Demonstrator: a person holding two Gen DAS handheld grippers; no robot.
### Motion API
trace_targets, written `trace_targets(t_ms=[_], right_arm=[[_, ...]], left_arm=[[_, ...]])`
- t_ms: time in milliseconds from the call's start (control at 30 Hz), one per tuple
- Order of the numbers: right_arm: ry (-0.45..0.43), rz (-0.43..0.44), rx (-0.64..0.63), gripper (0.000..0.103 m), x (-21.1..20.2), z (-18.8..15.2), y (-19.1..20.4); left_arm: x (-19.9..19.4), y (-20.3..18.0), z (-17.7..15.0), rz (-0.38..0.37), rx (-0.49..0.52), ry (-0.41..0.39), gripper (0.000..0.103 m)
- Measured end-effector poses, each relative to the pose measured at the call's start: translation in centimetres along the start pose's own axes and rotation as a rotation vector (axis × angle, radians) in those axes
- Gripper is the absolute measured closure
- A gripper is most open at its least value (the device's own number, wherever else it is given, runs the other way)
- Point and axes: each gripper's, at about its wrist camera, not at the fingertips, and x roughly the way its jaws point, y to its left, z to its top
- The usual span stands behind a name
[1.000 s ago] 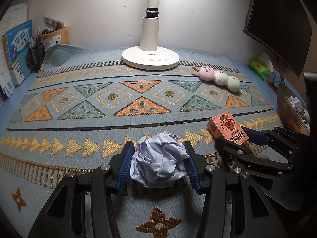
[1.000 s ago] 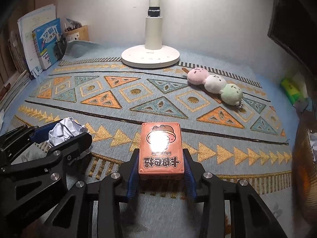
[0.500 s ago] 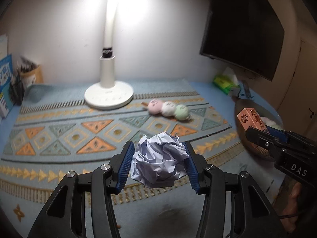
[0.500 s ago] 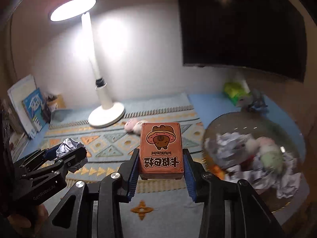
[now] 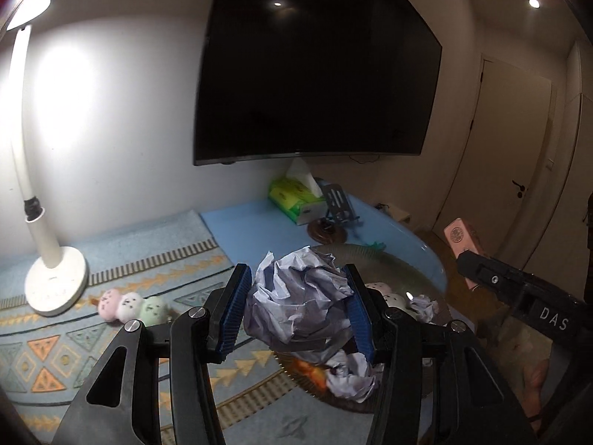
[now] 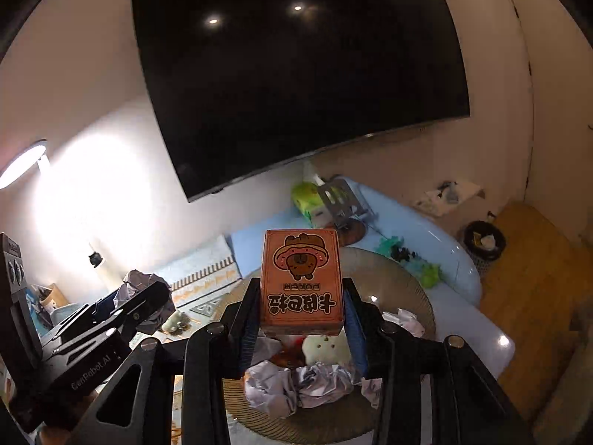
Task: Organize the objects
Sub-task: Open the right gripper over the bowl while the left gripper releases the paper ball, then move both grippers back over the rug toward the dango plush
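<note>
My left gripper (image 5: 296,315) is shut on a crumpled paper ball (image 5: 296,304) and holds it in the air over the near rim of a round woven basket (image 5: 385,256). My right gripper (image 6: 300,319) is shut on an orange card box (image 6: 300,282) with a cartoon bear, held above the same basket (image 6: 400,270). The basket holds several paper balls (image 6: 289,389) and a pale plush (image 6: 326,348). The right gripper with the box (image 5: 463,237) shows at the right of the left wrist view. The left gripper with its paper (image 6: 141,285) shows at the left of the right wrist view.
A three-ball plush skewer (image 5: 129,306) lies on the patterned mat (image 5: 44,348) by the white lamp base (image 5: 55,285). A green tissue box (image 5: 292,196) and a metal stand (image 5: 337,204) sit under the wall screen (image 5: 315,74). A black bin (image 6: 485,241) stands on the floor.
Both grippers have lifted off the mat and swung right with their loads. They now hang over the basket instead of the mat.
</note>
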Motion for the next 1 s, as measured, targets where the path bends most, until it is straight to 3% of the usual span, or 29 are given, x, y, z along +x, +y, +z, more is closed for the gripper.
trace_targets(t_ms=[67, 100, 133, 200, 500, 767, 867, 1000], right_arm=[[0.035, -0.004, 0.003, 0.058, 1.6, -0.1, -0.5], [0.057, -0.016, 0.017, 0.056, 2.3, -0.2, -1.0], [0.074, -0.021, 0.031, 0.056, 2.8, -0.5, -1.4], [0.091, -0.003, 0.046, 0.056, 3.4, -0.9, -1.9], [0.098, 0.061, -0.008, 0.056, 2.6, -2.8, 0.7], [0.113, 0.231, -0.129, 0.056, 1.9, -5.6, 9.2], [0.15, 0.305, -0.19, 0.056, 2.7, -7.4, 13.5], [0.192, 0.337, -0.274, 0.056, 4.1, -10.1, 18.0]], left_arm=[[1.4, -0.9, -0.4, -0.012, 0.02, -0.006, 0.053], [2.1, -1.3, -0.7, -0.018, 0.031, -0.007, 0.045], [2.9, -1.7, -1.0, -0.023, 0.042, 0.006, 0.023], [4.0, -2.1, -1.8, 0.004, 0.065, 0.028, 0.009], [1.6, -0.4, -5.0, 0.113, 0.088, 0.042, 0.009], [-3.8, 5.0, -6.2, 0.26, 0.043, 0.016, 0.009], [-6.3, 8.3, -7.0, 0.325, 0.01, 0.011, 0.008], [-9.1, 13.2, -9.1, 0.405, -0.063, 0.022, 0.007]])
